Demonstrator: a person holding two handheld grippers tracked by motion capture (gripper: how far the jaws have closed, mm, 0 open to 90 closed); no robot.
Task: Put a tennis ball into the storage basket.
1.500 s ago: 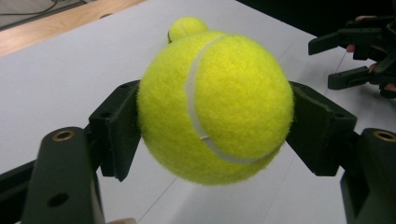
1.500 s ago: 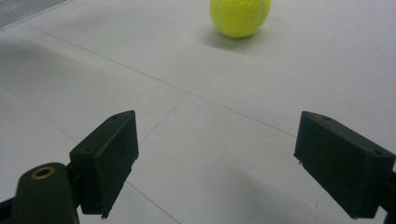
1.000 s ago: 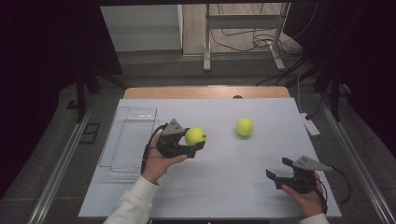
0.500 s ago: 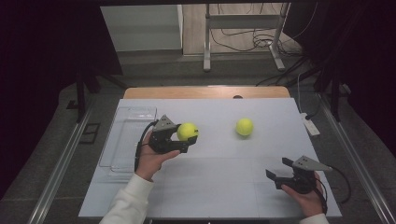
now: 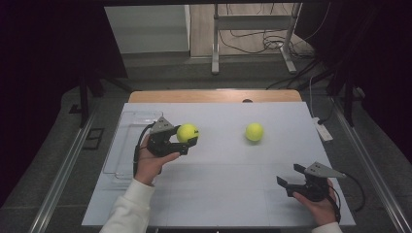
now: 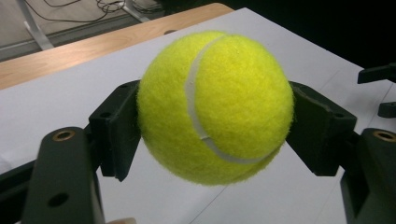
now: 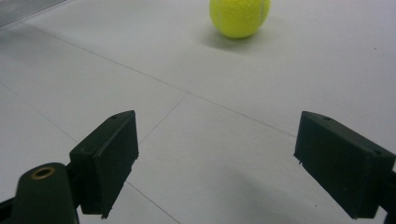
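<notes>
My left gripper [image 5: 187, 138] is shut on a yellow tennis ball [image 5: 187, 132] and holds it above the white table, just right of a clear plastic tray [image 5: 127, 145]. In the left gripper view the ball [image 6: 215, 106] sits squeezed between both black pads [image 6: 116, 128]. A second tennis ball [image 5: 254, 131] rests on the table toward the right of centre, and appears ahead in the right gripper view [image 7: 239, 17]. My right gripper [image 5: 287, 183] rests low near the table's front right corner, its jaws wide apart with nothing between them [image 7: 219, 163].
The white table top [image 5: 228, 184] has a wooden strip [image 5: 209, 95] along its far edge. A white power strip [image 5: 323, 129] lies at the right edge. Metal stand legs and cables lie on the floor beyond.
My left gripper has carried the held ball to the left, toward the clear tray, and slightly up. The right gripper and the loose ball have stayed put.
</notes>
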